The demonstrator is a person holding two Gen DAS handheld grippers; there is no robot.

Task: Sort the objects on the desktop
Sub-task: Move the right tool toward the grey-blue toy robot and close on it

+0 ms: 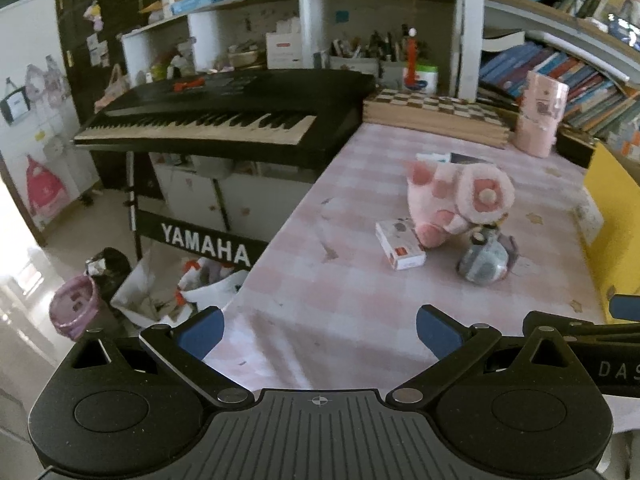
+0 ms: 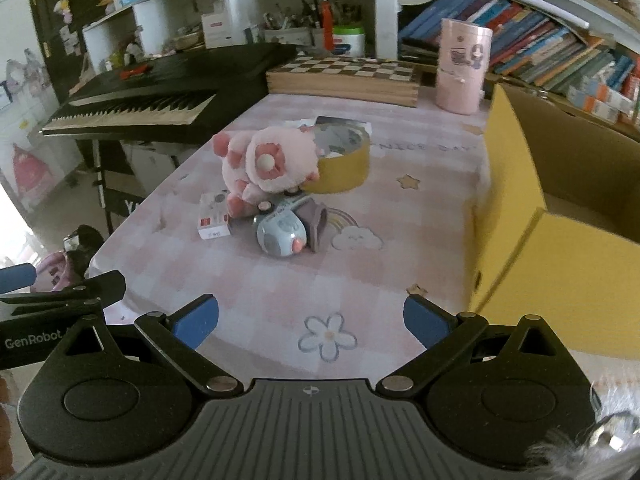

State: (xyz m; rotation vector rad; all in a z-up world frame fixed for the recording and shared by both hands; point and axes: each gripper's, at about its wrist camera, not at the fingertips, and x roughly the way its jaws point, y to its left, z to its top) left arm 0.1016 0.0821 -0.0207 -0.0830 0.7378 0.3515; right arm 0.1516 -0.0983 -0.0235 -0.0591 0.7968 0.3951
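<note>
Scanning from the left of the right-wrist view, a black keyboard fills the upper left, with the pink checked tabletop running from it toward the centre. The left hand-held gripper hovers over the near edge of that tabletop, its blue pads spread wide and nothing between them.

Just left of centre lies a small white carton, flat and touching the foot of a pink plush toy. The carton looks light and stiff; I judge a pinch across its short sides would hold, though its smooth faces could slip. The plush is soft and light, so almost any squeeze into its body should take, and it will give under the pads.

Below the plush, at frame centre, rests a pale blue rounded toy leaning against a grey-mauve piece; its curved shell seems hard and prone to rolling, so closing across its narrower part looks safer. Behind the plush stands a yellow tape roll, rigid, best taken through its wall.

The right hand-held gripper at the bottom centre is likewise splayed and empty, well short of the cluster. At the far right an open yellow cardboard box sits on the tabletop, probably the bin for sorting.
</note>
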